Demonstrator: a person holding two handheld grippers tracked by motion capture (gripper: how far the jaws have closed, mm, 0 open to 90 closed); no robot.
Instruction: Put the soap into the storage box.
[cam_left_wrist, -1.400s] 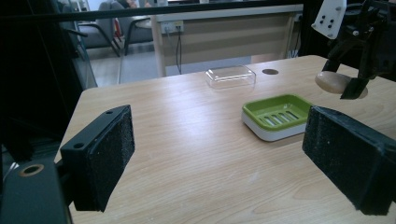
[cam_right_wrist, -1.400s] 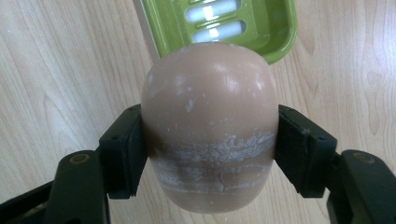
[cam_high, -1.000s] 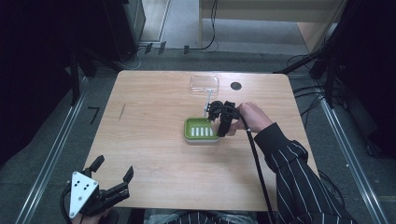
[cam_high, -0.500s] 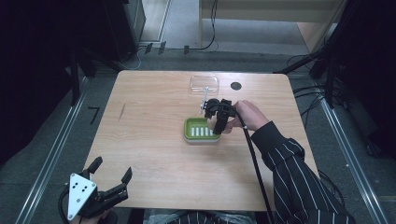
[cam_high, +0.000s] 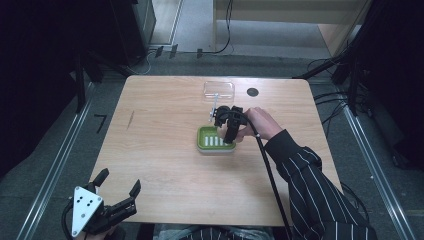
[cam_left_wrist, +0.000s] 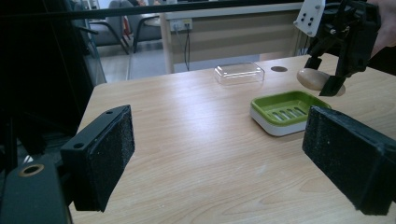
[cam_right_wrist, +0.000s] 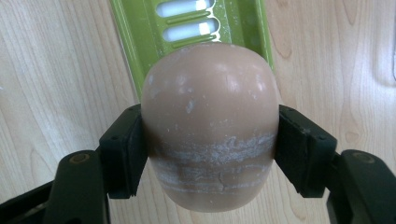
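Soap (cam_right_wrist: 210, 126) above green dish (cam_right_wrist: 187, 28)

The tongs (cam_right_wrist: 210, 144) clamp a tan soap bar (cam_right_wrist: 210, 121) at frame centre; behind it, at the top, a green slotted dish (cam_right_wrist: 135, 37) rests on the wooden table (cam_right_wrist: 51, 70).

A pale wooden table (cam_high: 165, 150) with rounded corners stands on grey floor (cam_high: 50, 165). Metal rails (cam_high: 60, 155) run along both sides. Dark equipment fills the left, black cables (cam_high: 330, 100) trail at the right. Beyond, a beige cabinet (cam_high: 285, 10). In the left gripper view, chairs (cam_left_wrist: 116, 32) stand far back.
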